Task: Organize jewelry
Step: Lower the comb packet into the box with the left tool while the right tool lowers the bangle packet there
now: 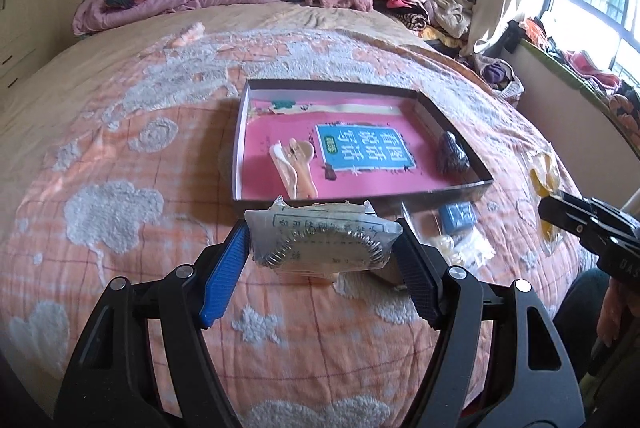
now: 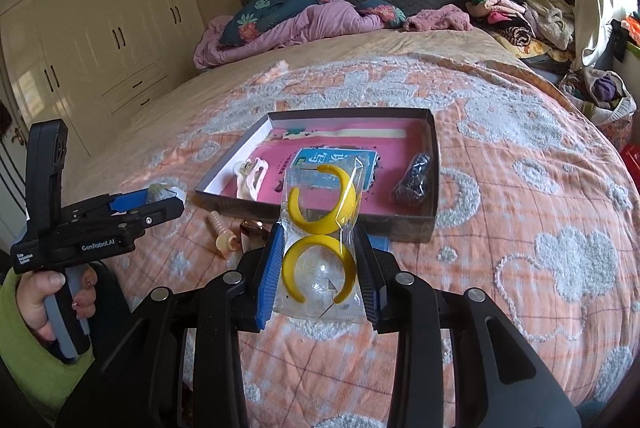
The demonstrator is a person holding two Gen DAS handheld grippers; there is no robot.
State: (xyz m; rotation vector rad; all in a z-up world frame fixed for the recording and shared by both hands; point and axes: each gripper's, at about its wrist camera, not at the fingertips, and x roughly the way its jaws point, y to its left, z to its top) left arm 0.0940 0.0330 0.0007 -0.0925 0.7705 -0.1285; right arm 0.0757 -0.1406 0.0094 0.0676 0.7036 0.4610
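Note:
My left gripper (image 1: 322, 248) is shut on a clear packet holding a silver beaded ring piece (image 1: 324, 242), just in front of the near wall of the shallow box (image 1: 360, 192). My right gripper (image 2: 318, 260) is shut on a clear bag with two yellow hoop earrings (image 2: 320, 224), also in front of the box (image 2: 320, 211). Inside the box lie pale hair clips (image 1: 292, 163) at the left and a dark beaded piece (image 1: 452, 153) at the right, on a pink sheet with a blue label.
On the orange quilt in front of the box lie a blue item (image 1: 458, 216), pale packets (image 1: 464, 248), a beige spiral piece (image 2: 222, 232) and a brown clip (image 2: 252, 230). Pillows and clothes (image 1: 420, 3) pile at the bed's far end. A wardrobe (image 2: 100, 27) stands left.

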